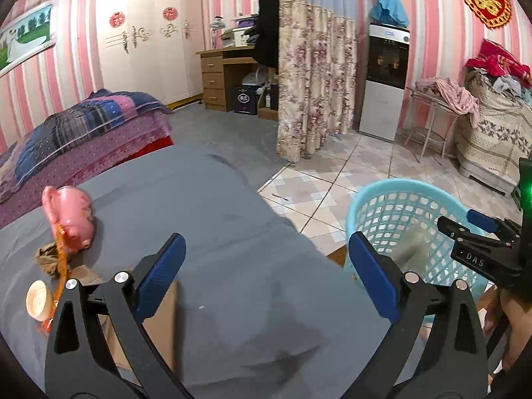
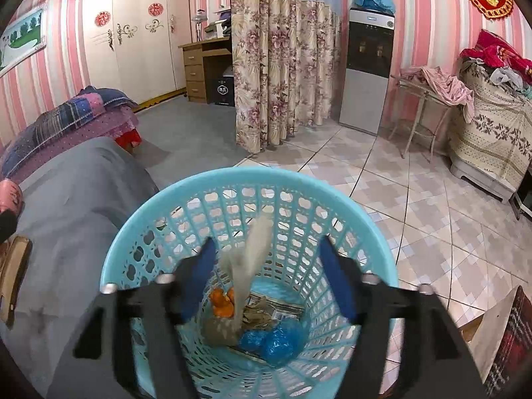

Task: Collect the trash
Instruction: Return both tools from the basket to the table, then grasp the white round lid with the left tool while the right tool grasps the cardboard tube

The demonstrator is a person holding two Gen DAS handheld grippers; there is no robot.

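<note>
A light blue mesh basket (image 2: 133, 266) stands on the tiled floor beside the grey-covered table; it also shows in the left wrist view (image 1: 382, 193). My right gripper (image 2: 269, 272) is open above the basket's mouth. A pale blurred piece of trash (image 2: 247, 259) hangs or falls between its jaws. Orange peel (image 2: 221, 302), crumpled paper (image 2: 259, 312) and blue plastic (image 2: 272, 339) lie at the bottom. My left gripper (image 1: 266, 272) is open and empty over the grey table (image 1: 216, 219). A crumpled brown scrap (image 1: 48, 259) and an orange strip (image 1: 61, 266) lie at the table's left.
A pink ceramic pig (image 1: 71, 219) and a small wooden bowl (image 1: 38, 301) sit at the table's left, with a brown cardboard piece (image 1: 159, 326) under my left gripper. A bed (image 1: 83, 133), floral curtain (image 1: 312, 86), water dispenser (image 1: 385, 79) and small side table (image 1: 432, 116) stand beyond.
</note>
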